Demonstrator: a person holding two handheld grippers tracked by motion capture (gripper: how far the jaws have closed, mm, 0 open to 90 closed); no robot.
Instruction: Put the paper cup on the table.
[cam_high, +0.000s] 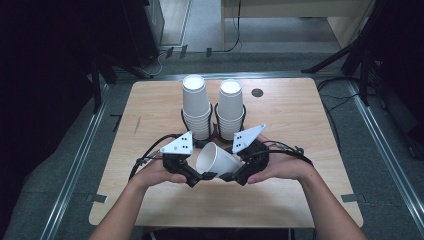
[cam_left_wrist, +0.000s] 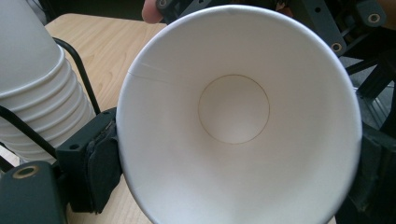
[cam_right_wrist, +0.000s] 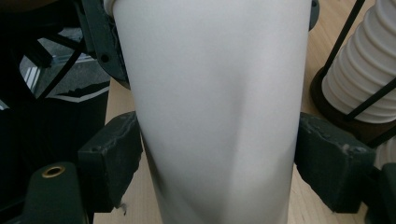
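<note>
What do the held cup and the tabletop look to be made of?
Cup: probably thin paper, matte white; a side seam and a glued round bottom show inside, and the wall dents between the right gripper pads. Tabletop: pale wood-grain surface, perhaps laminate.

both grippers (cam_high: 212, 176) clamped (jaws inward)

A light wooden desk (cam_high: 295, 125) is seen; two wire-held stacks of white cups (cam_high: 196, 107) are stood near its far edge, centred.

White paper cup (cam_high: 216, 158), black fingers (cam_right_wrist: 114, 158) (matte), pale woodgrain table (cam_high: 295, 125)
</note>
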